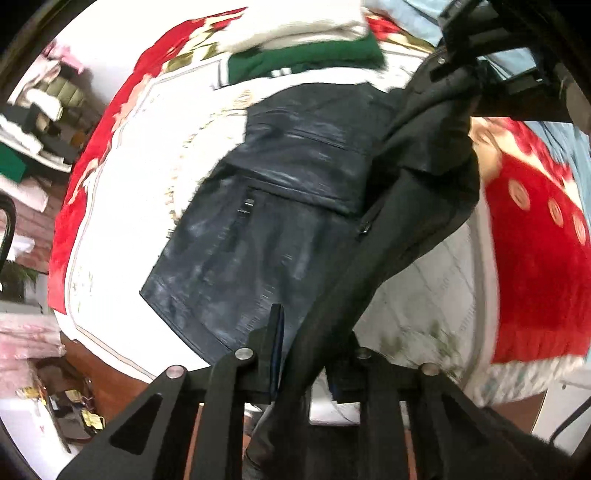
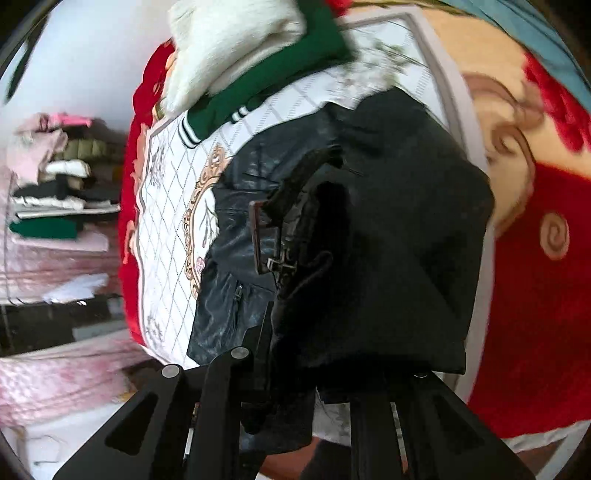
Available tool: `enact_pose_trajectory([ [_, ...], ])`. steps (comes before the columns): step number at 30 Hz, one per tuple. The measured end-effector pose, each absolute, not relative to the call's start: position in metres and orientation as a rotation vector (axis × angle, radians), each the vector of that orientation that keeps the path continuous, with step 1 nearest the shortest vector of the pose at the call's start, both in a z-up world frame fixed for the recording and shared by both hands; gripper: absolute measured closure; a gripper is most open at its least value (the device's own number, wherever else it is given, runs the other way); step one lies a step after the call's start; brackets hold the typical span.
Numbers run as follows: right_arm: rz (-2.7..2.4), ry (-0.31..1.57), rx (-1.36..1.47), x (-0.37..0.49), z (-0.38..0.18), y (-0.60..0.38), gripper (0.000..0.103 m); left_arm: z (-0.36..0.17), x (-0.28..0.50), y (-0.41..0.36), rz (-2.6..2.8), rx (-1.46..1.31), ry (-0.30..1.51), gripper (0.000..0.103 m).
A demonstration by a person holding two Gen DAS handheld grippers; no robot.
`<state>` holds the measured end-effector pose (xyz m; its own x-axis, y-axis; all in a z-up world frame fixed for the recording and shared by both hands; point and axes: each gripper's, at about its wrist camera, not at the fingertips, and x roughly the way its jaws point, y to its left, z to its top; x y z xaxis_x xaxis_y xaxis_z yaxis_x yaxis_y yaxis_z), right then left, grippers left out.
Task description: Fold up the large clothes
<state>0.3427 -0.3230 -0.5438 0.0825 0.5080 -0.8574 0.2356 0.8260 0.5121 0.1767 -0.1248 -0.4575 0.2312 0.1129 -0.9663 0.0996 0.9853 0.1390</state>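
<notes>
In the left wrist view, a dark leather jacket [image 1: 280,206] lying on the patterned bed [image 1: 129,192] is being pinched by the left hand-held gripper [image 1: 314,332], while in the right wrist view its black lining [image 2: 388,240] is being clamped by the right hand-held gripper [image 2: 295,354].

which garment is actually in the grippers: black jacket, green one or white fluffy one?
The black leather jacket. The left gripper and right gripper both pinch it; the green garment and white fluffy one lie stacked behind, untouched.
</notes>
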Motion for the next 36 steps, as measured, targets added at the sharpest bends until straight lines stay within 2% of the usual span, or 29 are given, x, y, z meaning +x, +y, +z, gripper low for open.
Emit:
enact_pose_trajectory([
  [5,0.213,1.527,0.553,0.396,-0.557,-0.254,0.086,-0.486,0.227,-0.056,0.026,0.065,1.370,0.083],
  [8,0.196,1.555,0.503,0.431,-0.582,-0.211,0.085,-0.507,0.255,-0.015,0.031,-0.042,1.390,0.083],
  [9,0.189,1.563,0.500,0.439,-0.593,-0.205,0.083,-0.512,0.259,-0.004,0.032,-0.078,1.395,0.083],
  [12,0.207,1.622,0.492,0.470,-0.628,-0.174,0.064,-0.531,0.279,0.038,0.039,-0.213,1.392,0.080],
  [13,0.225,1.615,0.537,0.475,-0.637,-0.170,0.056,-0.534,0.283,0.045,0.044,-0.234,1.392,0.070],
  [14,0.242,1.604,0.583,0.478,-0.641,-0.168,0.052,-0.535,0.286,0.059,0.069,-0.267,1.378,0.049],
  [15,0.269,1.595,0.634,0.480,-0.644,-0.166,0.052,-0.533,0.286,0.067,0.081,-0.285,1.364,0.035],
  [16,0.281,1.594,0.656,0.481,-0.644,-0.166,0.052,-0.530,0.286,0.078,0.096,-0.314,1.342,0.015],
  [23,0.293,1.546,0.609,0.436,-0.614,-0.178,0.052,-0.535,0.273,0.100,0.203,-0.297,1.349,0.014],
  [25,0.326,1.607,0.573,0.426,-0.627,-0.167,0.052,-0.545,0.271,0.095,0.205,-0.264,1.372,0.014],
  [27,0.358,1.657,0.572,0.425,-0.653,-0.145,0.060,-0.558,0.270,0.094,0.228,-0.249,1.397,0.014],
  [30,0.311,1.661,0.460,0.436,-0.693,-0.113,0.060,-0.565,0.274,0.086,0.251,-0.209,1.408,0.014],
  [32,0.308,1.672,0.483,0.442,-0.710,-0.109,0.055,-0.563,0.278,0.079,0.265,-0.159,1.401,0.014],
  [34,0.375,1.672,0.546,0.443,-0.699,-0.115,0.046,-0.558,0.282,0.073,0.269,-0.153,1.398,0.014],
  [36,0.432,1.655,0.643,0.439,-0.677,-0.138,0.046,-0.550,0.287,0.065,0.260,-0.171,1.388,0.014],
])
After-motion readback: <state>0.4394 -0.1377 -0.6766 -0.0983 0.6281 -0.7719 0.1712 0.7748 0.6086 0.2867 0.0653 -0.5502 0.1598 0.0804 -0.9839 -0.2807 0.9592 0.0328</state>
